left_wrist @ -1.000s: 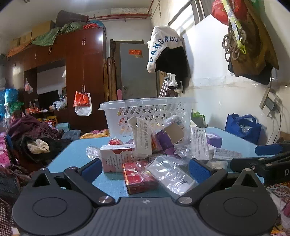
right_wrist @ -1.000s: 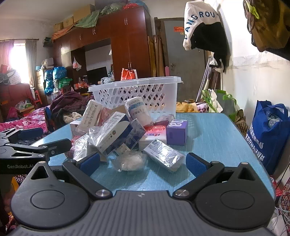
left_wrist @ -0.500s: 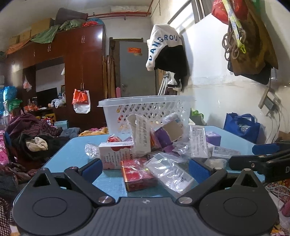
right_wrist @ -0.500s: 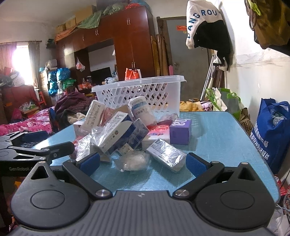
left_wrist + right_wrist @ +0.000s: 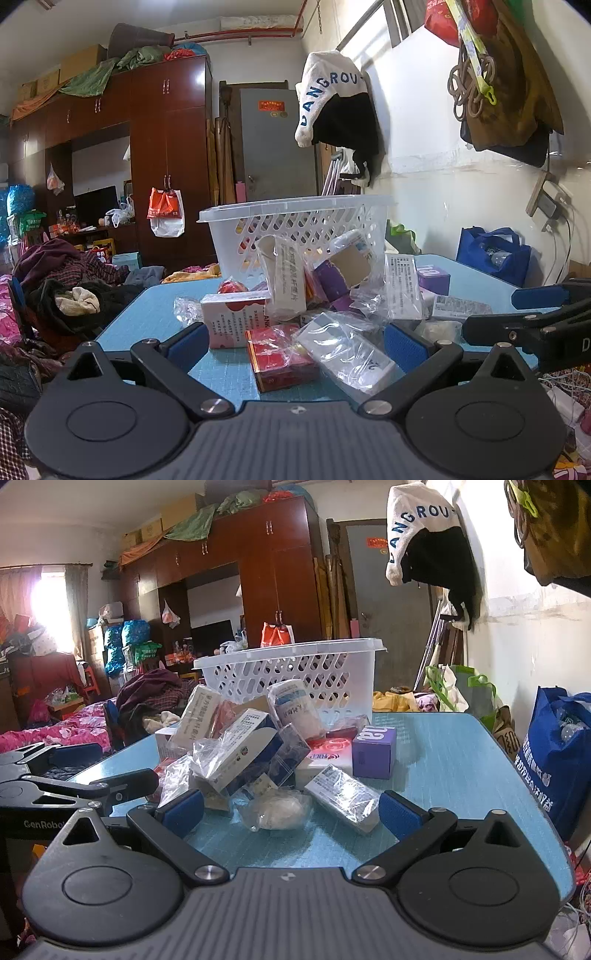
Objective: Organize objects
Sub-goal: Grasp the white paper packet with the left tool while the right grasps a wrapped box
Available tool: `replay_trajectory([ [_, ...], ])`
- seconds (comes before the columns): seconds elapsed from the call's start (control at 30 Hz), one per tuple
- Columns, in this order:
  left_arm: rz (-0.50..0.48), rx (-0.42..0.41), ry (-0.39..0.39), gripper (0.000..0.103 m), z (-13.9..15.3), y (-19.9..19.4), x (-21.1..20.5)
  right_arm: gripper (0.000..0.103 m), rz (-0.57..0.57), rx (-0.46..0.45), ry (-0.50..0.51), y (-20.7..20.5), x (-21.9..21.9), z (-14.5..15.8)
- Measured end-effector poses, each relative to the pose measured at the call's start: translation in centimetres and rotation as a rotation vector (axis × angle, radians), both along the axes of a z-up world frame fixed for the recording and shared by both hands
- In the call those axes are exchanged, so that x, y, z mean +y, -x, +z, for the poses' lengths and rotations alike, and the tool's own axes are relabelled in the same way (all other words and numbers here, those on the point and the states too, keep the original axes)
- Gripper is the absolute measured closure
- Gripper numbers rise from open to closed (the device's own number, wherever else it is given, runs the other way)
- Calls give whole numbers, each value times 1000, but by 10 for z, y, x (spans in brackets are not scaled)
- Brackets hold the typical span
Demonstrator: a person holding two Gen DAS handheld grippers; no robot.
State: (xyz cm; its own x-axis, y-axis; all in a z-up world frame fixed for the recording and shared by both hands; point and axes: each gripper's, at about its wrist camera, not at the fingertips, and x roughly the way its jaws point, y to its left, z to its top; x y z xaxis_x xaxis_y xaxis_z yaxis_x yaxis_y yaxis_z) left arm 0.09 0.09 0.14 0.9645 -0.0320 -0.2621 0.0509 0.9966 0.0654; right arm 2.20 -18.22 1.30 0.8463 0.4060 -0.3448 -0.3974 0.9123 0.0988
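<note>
Cluttered with wardrobes, hanging bags and heaped clothes, the room is seen behind a blue table [image 5: 155,314] on which a pile of small packaged goods is spread. At the far side of the table a white perforated plastic basket [image 5: 295,225] is set upright, with the pile leaning against its near wall.

In the left wrist view, the left gripper [image 5: 293,341] is held low at the near edge of the table, its blue-padded jaws spread wide apart and nothing gripped. Between the pads a red box in clear wrap [image 5: 280,356] is seen lying flat, with a plastic-wrapped white box [image 5: 345,354] just beside it on the right. Behind them a white box with red print [image 5: 236,319] is stood on its side, and a purple box [image 5: 432,278] is seen farther right.

In the right wrist view, the right gripper [image 5: 290,810] is likewise held with its jaws wide apart and empty. A crumpled clear bag holding something white [image 5: 279,808] lies between its pads, touching a wrapped white box with a printed label [image 5: 343,794] on the right. Beyond, a purple box [image 5: 373,751] is stood upright next to a red-and-white box [image 5: 328,755]. A blue tote bag [image 5: 557,760] is seen on the right, off the table.
</note>
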Motion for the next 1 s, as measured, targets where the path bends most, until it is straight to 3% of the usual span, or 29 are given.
replay_trajectory([
  [0.27,-1,-24,5,2,1,-2,7,0,-3,-3,-13,0,-1,0],
  [0.43,9,-49,74,3,5,-12,26,0,9,-9,-32,-4,-1,1],
  [0.6,10,-75,71,11,12,-34,37,2,34,-61,-28,-7,11,5],
  [0.73,-36,-29,149,25,19,-61,49,13,64,-61,-17,-21,30,9],
  [0.9,-52,21,68,25,17,-86,37,23,84,-13,-4,-36,43,4],
  [1.0,-76,70,75,29,12,-100,32,25,70,-16,5,-36,43,2],
])
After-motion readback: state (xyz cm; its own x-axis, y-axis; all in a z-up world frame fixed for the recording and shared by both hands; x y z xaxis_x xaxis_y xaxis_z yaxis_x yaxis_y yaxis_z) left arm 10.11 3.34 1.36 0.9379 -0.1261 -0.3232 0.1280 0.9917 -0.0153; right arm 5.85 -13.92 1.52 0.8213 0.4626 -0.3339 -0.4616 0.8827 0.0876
